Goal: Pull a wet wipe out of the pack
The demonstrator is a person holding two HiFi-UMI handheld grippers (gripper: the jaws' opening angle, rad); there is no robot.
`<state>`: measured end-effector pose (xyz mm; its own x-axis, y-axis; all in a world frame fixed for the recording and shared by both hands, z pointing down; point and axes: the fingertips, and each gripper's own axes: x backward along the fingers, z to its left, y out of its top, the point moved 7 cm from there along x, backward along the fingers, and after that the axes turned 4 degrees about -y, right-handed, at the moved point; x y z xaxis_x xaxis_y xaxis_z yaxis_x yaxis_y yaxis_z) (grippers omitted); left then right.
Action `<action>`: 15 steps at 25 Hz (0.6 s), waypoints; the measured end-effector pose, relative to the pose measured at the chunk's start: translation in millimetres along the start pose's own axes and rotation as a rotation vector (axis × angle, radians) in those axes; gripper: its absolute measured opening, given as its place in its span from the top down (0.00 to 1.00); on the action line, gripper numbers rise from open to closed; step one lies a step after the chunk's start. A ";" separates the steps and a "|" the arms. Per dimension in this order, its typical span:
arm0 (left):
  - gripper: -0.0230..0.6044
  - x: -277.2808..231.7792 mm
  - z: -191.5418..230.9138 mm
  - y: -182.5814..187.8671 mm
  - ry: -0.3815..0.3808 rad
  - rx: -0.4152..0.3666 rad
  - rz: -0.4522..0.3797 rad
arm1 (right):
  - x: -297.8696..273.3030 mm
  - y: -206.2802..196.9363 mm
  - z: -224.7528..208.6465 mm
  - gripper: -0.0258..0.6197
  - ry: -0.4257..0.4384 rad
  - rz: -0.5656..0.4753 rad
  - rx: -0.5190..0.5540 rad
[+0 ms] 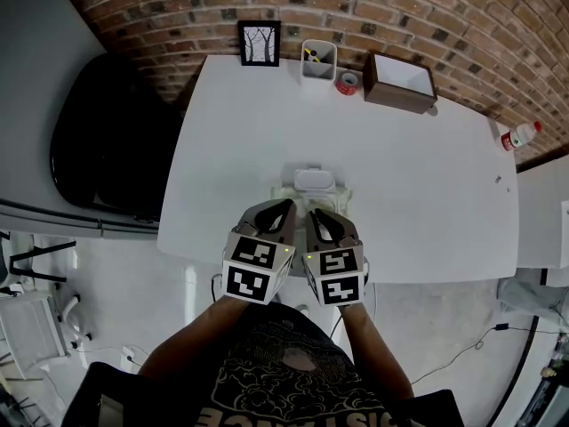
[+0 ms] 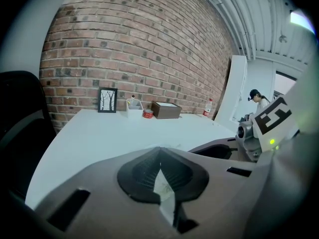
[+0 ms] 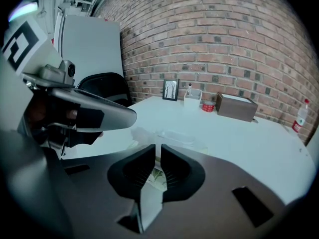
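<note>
Holding left gripper (image 1: 283, 208) at near end of wet wipe pack (image 1: 313, 182), jaws pressed together, empty | poising right gripper (image 1: 318, 216) beside it, jaws parted by a slit, gripping nothing

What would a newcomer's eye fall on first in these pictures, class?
The left gripper and right gripper, each bearing a black-and-white marker cube, sit side by side at the near edge of the white table, pointing at the wet wipe pack. Behind runs a red brick wall, with a framed picture and brown box before it.
</note>
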<state>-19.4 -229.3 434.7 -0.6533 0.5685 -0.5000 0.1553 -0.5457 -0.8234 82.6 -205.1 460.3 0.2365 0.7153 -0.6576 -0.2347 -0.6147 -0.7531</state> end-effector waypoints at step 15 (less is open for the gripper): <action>0.94 0.0 7.4 -0.7 0.007 0.012 0.000 | -9.8 1.4 -1.8 0.93 0.001 0.014 0.006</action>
<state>-25.1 -233.5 437.2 -0.6477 0.5729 -0.5022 0.1462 -0.5535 -0.8199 81.7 -213.6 465.6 0.2338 0.7062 -0.6683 -0.2439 -0.6227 -0.7435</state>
